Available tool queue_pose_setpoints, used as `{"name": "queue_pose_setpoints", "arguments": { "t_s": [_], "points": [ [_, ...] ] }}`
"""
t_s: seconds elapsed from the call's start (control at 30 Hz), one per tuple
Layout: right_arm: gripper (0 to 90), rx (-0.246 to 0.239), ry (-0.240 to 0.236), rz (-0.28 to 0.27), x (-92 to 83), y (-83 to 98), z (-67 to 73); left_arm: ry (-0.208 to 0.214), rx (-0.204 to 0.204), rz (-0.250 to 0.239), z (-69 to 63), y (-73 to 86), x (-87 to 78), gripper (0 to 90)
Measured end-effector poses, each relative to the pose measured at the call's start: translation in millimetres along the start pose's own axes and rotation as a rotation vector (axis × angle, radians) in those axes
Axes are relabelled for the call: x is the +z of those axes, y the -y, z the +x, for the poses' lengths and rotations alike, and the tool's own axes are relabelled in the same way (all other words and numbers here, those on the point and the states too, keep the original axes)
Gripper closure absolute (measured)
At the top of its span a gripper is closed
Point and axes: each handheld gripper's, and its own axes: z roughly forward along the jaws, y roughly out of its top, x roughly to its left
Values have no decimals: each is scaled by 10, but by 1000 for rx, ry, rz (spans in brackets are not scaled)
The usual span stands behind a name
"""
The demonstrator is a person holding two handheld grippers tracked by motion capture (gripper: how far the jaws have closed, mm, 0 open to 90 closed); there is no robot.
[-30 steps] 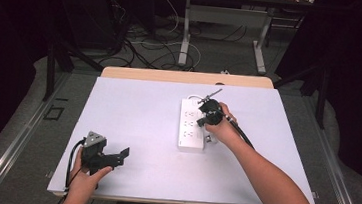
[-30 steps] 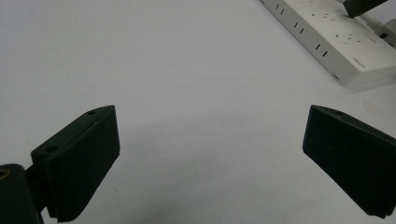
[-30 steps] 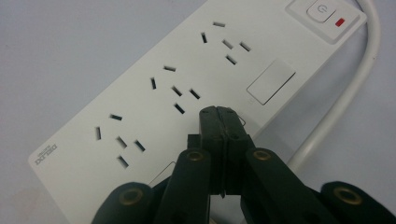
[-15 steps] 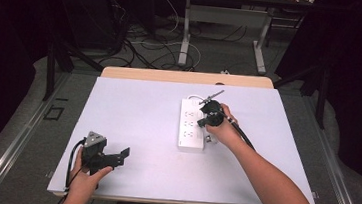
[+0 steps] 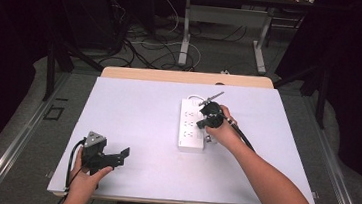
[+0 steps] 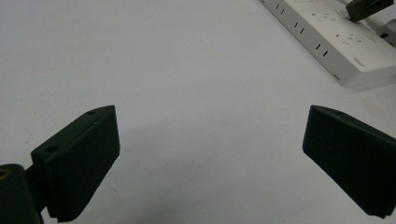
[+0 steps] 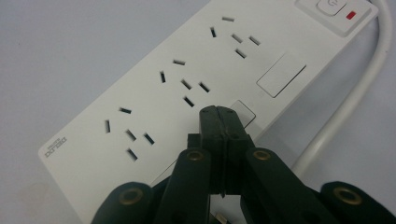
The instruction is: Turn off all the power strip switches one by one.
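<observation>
While right hand-held gripper (image 7: 219, 122) pressed together over power strip (image 7: 154, 93), white cable (image 7: 355, 98) alongside.

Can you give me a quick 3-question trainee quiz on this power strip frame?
1. True or false: the right gripper has its jaws pressed together, with nothing between them.
2. Which describes the left gripper? A) shut on the cable B) jaws wide apart over bare table C) resting on the power strip
3. In the right gripper view, what small coloured mark sits beside the switch at the cable end of the power strip?

Key:
1. True. The tips meet above the strip's top face, near a small blank rectangular panel.
2. B. It sits near the table's front left corner, well apart from the strip.
3. A red indicator.
</observation>
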Motion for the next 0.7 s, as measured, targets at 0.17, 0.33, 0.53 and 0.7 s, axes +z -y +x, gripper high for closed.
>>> {"name": "queue_pose_setpoints", "arguments": {
  "t_s": [0.17,0.33,0.53,0.7],
  "points": [
    [900,13,-6,-21,10,8,13,-2,-2,-2,6,3,-3,39],
    [900,-8,-11,7,-14,4,27,-1,-2,-3,4,2,-3,39],
    [900,-13,-15,-29,-48,9,58,-1,-2,-3,3,2,-3,39],
    [900,-25,-16,4,-99,8,95,0,-2,-4,1,1,-3,39]
  ]
}}
